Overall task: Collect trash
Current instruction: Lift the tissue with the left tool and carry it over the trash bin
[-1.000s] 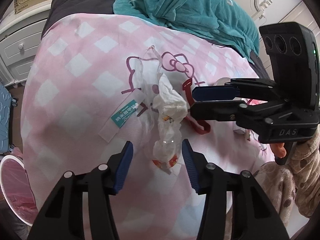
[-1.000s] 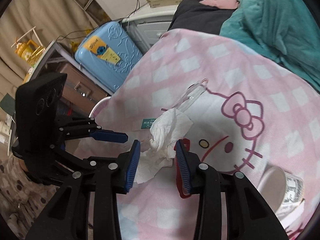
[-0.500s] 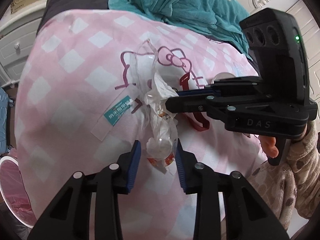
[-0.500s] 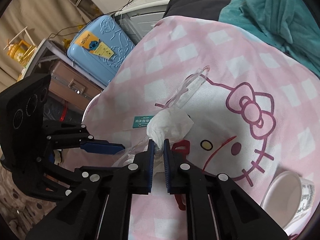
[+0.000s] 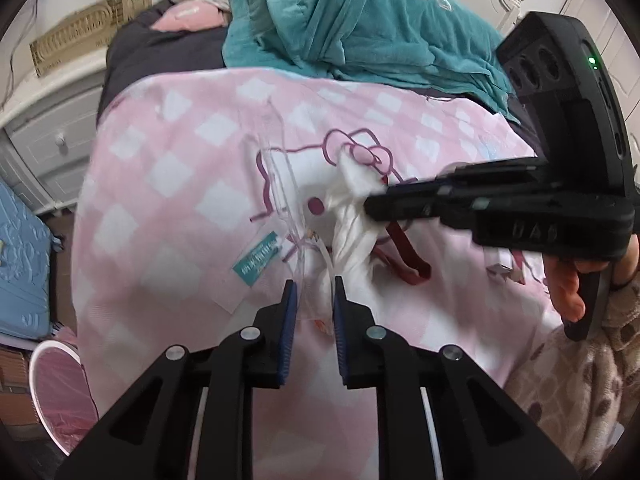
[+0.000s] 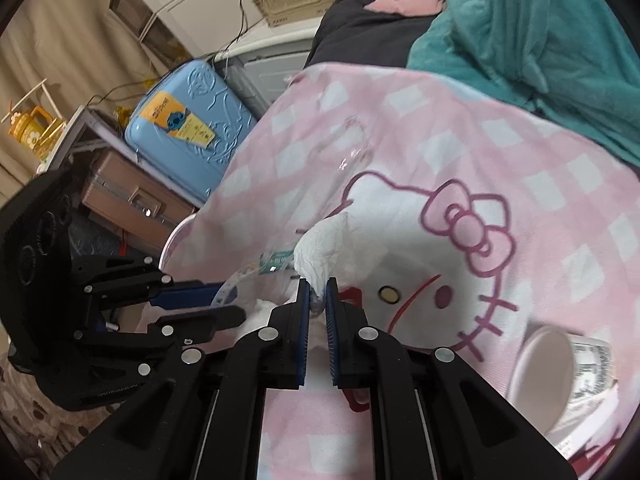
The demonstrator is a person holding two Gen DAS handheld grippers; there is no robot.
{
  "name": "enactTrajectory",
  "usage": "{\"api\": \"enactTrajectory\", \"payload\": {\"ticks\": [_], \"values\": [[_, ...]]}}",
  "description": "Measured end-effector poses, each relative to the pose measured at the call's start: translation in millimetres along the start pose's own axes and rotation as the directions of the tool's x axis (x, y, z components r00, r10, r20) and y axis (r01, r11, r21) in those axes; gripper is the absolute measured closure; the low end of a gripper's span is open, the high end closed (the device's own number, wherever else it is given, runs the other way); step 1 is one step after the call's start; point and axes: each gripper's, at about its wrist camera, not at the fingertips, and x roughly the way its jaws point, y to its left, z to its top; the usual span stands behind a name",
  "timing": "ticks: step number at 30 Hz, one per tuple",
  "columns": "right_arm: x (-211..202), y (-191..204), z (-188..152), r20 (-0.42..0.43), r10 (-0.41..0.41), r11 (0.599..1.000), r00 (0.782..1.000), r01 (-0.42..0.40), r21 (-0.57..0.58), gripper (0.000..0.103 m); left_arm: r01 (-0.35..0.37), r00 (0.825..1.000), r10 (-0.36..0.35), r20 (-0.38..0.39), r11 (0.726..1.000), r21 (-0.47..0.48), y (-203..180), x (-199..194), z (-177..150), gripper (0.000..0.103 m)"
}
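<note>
A crumpled white tissue (image 6: 320, 248) and a clear plastic wrapper (image 5: 316, 280) lie tangled on the pink checked cat-print blanket (image 5: 160, 208). My right gripper (image 6: 317, 294) is shut on the lower tip of the tissue. In the left wrist view the right gripper (image 5: 370, 204) reaches in from the right, with the tissue (image 5: 352, 216) hanging from it. My left gripper (image 5: 314, 304) has its jaws closing, with the wrapper's near end pinched between the blue pads. The left gripper (image 6: 230, 300) also shows at the left of the right wrist view.
A red plastic piece (image 5: 404, 252) and a flat packet with a teal label (image 5: 256, 260) lie beside the trash. A paper cup (image 6: 548, 368) lies at the right. A bin with a pink liner (image 5: 56, 392) stands below the bed's edge, near a blue suitcase (image 6: 188, 120). A teal blanket (image 5: 360, 20) is heaped behind.
Both grippers have closed from wide open. The right one took hold of the tissue and drew it up to the right. The left one narrowed onto the wrapper's near end.
</note>
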Motion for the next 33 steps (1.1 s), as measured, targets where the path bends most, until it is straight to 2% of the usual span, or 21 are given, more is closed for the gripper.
{"api": "enactTrajectory", "payload": {"ticks": [4, 8, 15, 24, 27, 33], "values": [[-10.5, -11.8, -0.9, 0.011, -0.005, 0.999, 1.0, 0.005, 0.046, 0.096, -0.014, 1.0, 0.015, 0.013, 1.0, -0.028, 8.0, -5.4, -2.7, 0.086], [-24.9, -4.5, -4.9, 0.025, -0.006, 0.999, 1.0, 0.005, 0.034, 0.096, -0.03, 0.999, 0.031, 0.016, 0.999, -0.029, 7.8, -10.2, -2.0, 0.086], [-60.2, 28.4, -2.6, 0.075, -0.008, 1.0, 0.997, 0.01, -0.017, 0.096, -0.089, 0.992, 0.087, 0.086, 0.996, 0.022, 1.8, -67.4, -1.1, 0.086], [-89.5, 117.0, 11.5, 0.135, 0.034, 0.99, 0.99, -0.015, -0.14, 0.096, -0.139, 0.978, 0.14, 0.153, 0.99, -0.013, 35.5, -165.7, -29.5, 0.086], [-86.6, 150.9, 15.8, 0.13, 0.061, 0.983, 0.99, -0.037, -0.181, 0.096, -0.145, 0.974, 0.152, 0.167, 0.988, -0.053, 56.7, -200.6, -45.0, 0.086], [-62.5, 219.4, 25.0, 0.089, 0.103, 0.96, 0.991, -0.075, -0.269, 0.096, -0.217, 0.955, 0.224, 0.194, 0.975, -0.055, 91.2, -254.2, -75.3, 0.085]]}}
